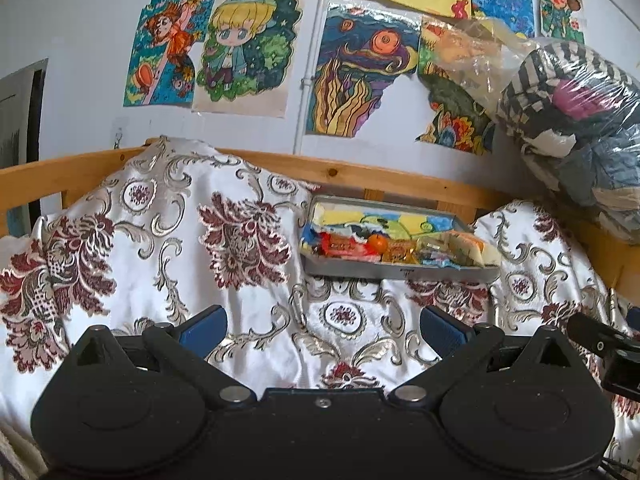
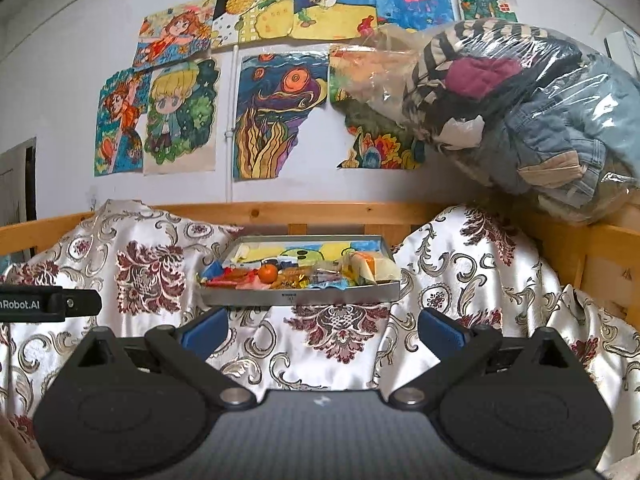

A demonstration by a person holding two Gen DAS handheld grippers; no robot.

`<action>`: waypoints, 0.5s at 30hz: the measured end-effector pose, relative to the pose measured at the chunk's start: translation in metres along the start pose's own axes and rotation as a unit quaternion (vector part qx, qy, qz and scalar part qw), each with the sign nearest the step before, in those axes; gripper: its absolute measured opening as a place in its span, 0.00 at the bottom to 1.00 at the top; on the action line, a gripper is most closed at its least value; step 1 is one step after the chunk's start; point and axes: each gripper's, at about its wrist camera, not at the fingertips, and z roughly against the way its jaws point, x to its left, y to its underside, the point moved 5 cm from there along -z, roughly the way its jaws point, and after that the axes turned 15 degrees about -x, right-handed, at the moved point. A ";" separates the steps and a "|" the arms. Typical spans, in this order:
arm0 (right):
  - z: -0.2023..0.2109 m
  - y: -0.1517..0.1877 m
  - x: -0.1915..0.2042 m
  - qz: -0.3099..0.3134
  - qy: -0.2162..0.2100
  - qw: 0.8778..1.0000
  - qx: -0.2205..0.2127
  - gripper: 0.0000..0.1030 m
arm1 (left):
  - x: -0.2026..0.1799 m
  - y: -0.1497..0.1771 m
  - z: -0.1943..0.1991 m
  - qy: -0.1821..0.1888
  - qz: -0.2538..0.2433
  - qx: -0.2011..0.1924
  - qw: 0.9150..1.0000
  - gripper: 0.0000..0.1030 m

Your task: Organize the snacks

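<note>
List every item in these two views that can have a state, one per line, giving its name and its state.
left gripper: open, empty
right gripper: open, empty
metal tray: uncovered, on the patterned cloth, holding snacks
small orange fruit: lying among the wrappers in the tray
snack packets: piled loose along the tray's front
clear bag of clothes: stuffed full

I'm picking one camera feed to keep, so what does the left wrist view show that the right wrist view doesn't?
Only the left wrist view shows the right hand-held gripper at its right edge. Only the right wrist view shows the left hand-held gripper, with printed lettering, at its left edge. Both show the grey tray of snacks with a small orange fruit, the floral cloth and the wall drawings.
</note>
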 end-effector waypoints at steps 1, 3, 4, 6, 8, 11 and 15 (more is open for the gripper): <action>0.000 0.001 0.001 0.004 -0.002 1.000 0.000 1.00 | 0.000 0.002 -0.001 -0.002 -0.003 0.003 1.000 0.99; -0.001 0.003 0.001 0.008 -0.005 1.000 -0.001 1.00 | -0.001 0.006 -0.001 -0.005 -0.011 0.007 1.000 0.99; -0.001 0.005 0.001 0.010 -0.004 1.000 0.000 1.00 | -0.002 0.008 -0.001 -0.006 -0.017 0.008 1.000 0.99; -0.003 0.008 -0.001 0.014 -0.001 1.000 0.005 1.00 | -0.004 0.012 0.000 -0.006 -0.027 0.008 1.000 0.99; -0.004 0.011 -0.004 0.009 0.003 1.000 0.012 1.00 | -0.006 0.016 0.001 -0.005 -0.038 0.011 0.999 0.99; -0.006 0.015 -0.007 0.000 0.003 1.000 0.025 1.00 | -0.010 0.023 0.002 -0.007 -0.049 0.025 0.998 0.99; -0.010 0.023 -0.010 -0.010 0.006 0.998 0.057 1.00 | -0.012 0.030 0.004 -0.005 -0.058 0.039 0.998 0.99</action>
